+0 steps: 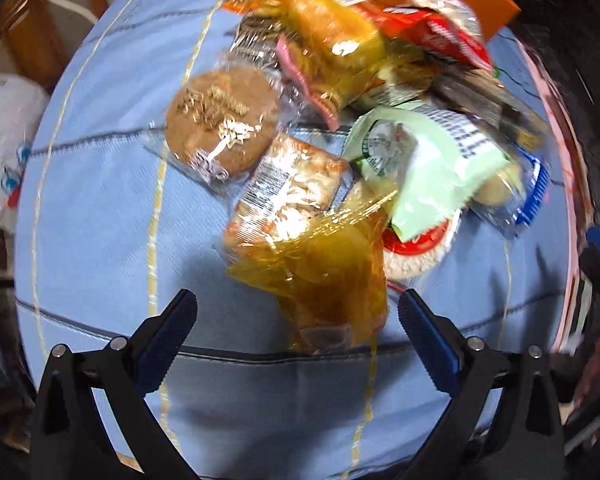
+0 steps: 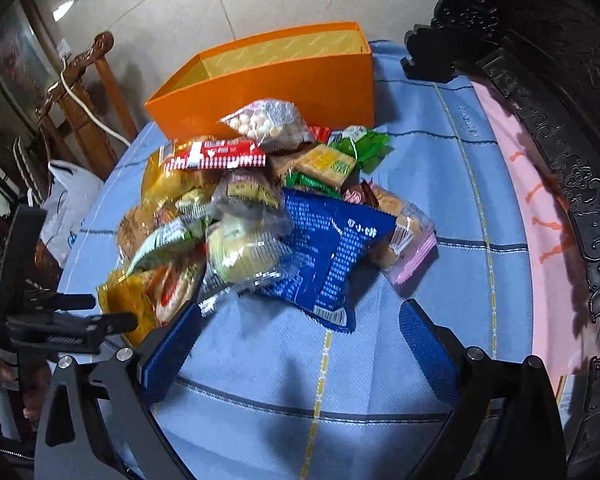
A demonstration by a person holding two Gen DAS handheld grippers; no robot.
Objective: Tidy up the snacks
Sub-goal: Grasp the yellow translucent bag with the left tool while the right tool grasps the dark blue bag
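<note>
A heap of wrapped snacks lies on the blue checked tablecloth, in front of an open orange box. My left gripper is open and empty, its fingers on either side of a yellow cellophane packet at the near edge of the heap. A round brown cake and a pale green packet lie beyond it. My right gripper is open and empty, just short of a blue foil packet. The left gripper also shows at the left of the right wrist view.
A dark carved wooden chair back runs along the table's right side, over a pink cloth. A white plastic bag and a wooden chair stand off the table's left edge. The tablecloth in front of the heap is bare.
</note>
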